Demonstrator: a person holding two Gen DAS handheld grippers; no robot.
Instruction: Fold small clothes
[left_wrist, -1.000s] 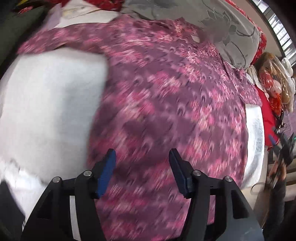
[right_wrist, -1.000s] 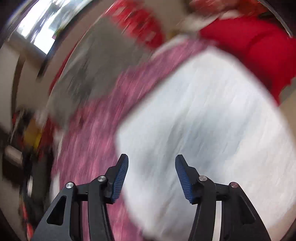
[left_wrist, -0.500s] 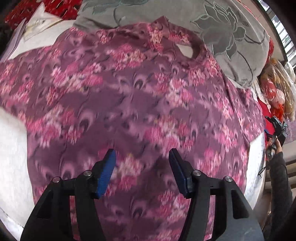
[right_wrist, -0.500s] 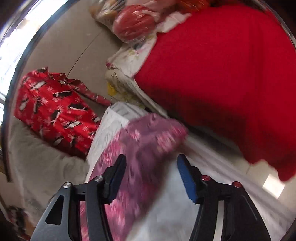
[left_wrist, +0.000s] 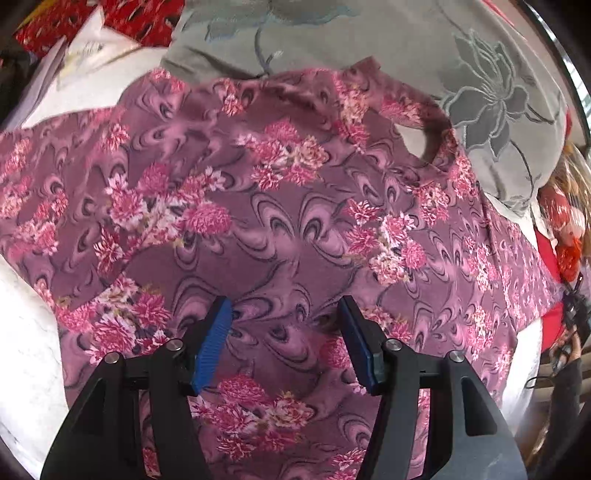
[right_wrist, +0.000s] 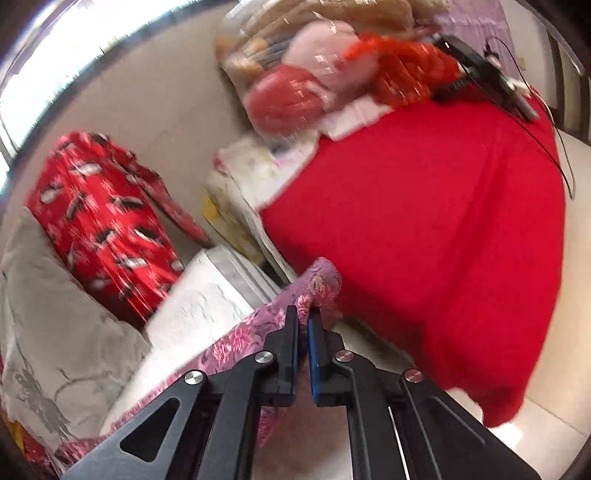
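My left tongs (left_wrist: 284, 332) gaped wide above the floral shirt (left_wrist: 295, 229), which lay spread flat on the white bench (left_wrist: 26, 332), neckline toward 1 o'clock. My right tongs (right_wrist: 303, 317) were clamped on its edge (right_wrist: 314, 291), beside a red cloth (right_wrist: 424, 229).

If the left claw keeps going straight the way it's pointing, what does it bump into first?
Most likely the purple flowery shirt. The left claw is open and aimed at the middle of it, with nothing in between. The shirt fills the view ahead, spread over the white surface. How far off it is, I can't tell.
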